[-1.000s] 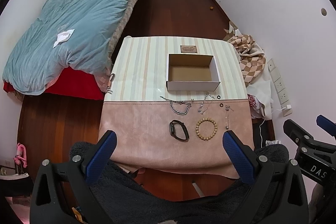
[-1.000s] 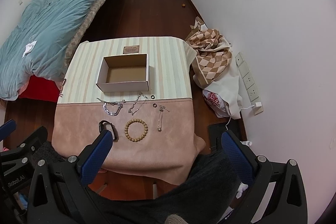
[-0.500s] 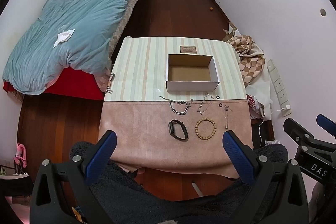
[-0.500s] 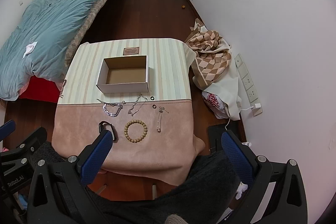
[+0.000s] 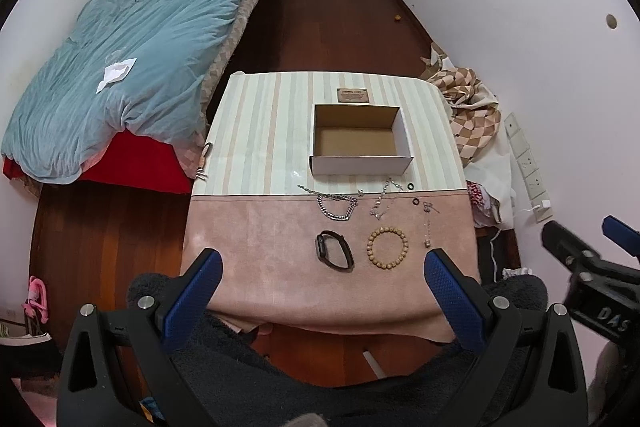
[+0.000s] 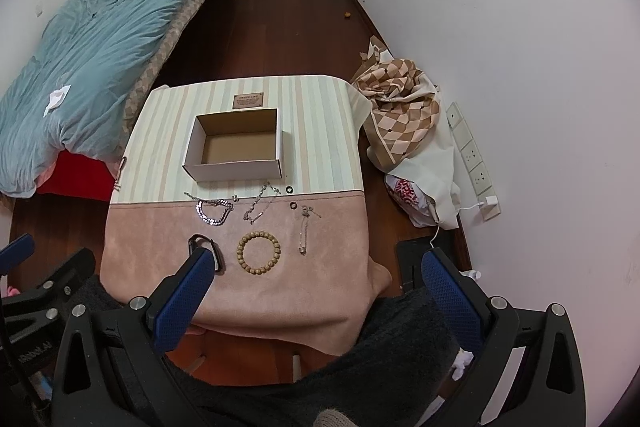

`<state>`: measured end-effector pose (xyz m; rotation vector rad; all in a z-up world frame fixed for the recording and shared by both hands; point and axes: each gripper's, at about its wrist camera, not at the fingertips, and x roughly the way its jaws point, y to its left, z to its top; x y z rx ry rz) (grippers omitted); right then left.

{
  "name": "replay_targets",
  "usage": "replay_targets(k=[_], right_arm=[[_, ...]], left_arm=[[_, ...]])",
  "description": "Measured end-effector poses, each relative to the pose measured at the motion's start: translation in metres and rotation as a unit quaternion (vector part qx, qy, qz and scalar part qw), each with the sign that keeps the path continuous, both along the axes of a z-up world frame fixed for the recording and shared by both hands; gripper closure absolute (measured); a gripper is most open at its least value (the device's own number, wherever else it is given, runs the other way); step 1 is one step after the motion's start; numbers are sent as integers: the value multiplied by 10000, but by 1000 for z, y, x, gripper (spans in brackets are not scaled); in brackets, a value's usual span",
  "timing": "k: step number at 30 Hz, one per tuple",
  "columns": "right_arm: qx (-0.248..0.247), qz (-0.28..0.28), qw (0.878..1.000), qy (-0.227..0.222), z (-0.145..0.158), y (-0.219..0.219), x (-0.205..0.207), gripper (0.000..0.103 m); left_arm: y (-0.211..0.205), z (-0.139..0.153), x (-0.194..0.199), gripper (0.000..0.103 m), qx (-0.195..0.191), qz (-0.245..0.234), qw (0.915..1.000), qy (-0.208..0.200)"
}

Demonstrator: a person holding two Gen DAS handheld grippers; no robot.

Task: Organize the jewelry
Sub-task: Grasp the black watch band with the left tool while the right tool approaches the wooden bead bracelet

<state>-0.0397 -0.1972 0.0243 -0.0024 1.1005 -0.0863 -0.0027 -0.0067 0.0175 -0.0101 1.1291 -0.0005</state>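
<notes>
An open cardboard box (image 5: 362, 139) (image 6: 236, 147) stands on the striped far half of a small table (image 5: 256, 235). In front of it lie a heavy silver chain (image 5: 338, 207) (image 6: 214, 213), a thin silver chain (image 5: 382, 199) (image 6: 260, 205), two small black rings (image 5: 411, 187) (image 6: 289, 190), a thin bracelet (image 5: 427, 223) (image 6: 304, 231), a wooden bead bracelet (image 5: 387, 248) (image 6: 259, 253) and a black watch band (image 5: 334, 250) (image 6: 206, 247). My left gripper (image 5: 320, 281) and right gripper (image 6: 316, 283) are both open and empty, held high above the table's near edge.
A bed with a blue duvet (image 5: 132, 67) lies left of the table. A checkered cloth and bags (image 6: 404, 123) sit on the floor at the right by the wall sockets (image 6: 474, 163). A dark fuzzy garment (image 5: 320, 367) fills the bottom of both views.
Both grippers have drifted only slightly; the table items look a little higher in the views. Nothing was picked up or moved.
</notes>
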Motion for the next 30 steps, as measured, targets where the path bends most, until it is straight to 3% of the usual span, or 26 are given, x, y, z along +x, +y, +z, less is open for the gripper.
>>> replay_targets(k=[4,8,12,16,21,26,30], right_arm=[[227,-134,9996,69,-25,-5,19,0],[158,-218,9994,240,-65,-3,42,0],[39,-257,9977,622,-121,1,67,0],[33,-214,9932,1145,-185,7,86,8],[129,-99,9863,1643,-251,19,101,25],[262,7,9795,1999,-295,31,108,45],[-50,133,9814,1917,-304,40,109,48]], left_arm=[[3,-30,19,0,216,140,9996,68],[8,-71,44,0,678,225,9973,178],[15,-113,63,0,880,270,9946,474],[17,-162,78,0,1043,287,9901,894],[18,-218,90,1,1024,298,9832,1478],[25,-248,93,1,747,392,9799,1806],[24,-259,91,16,436,356,9789,1964]])
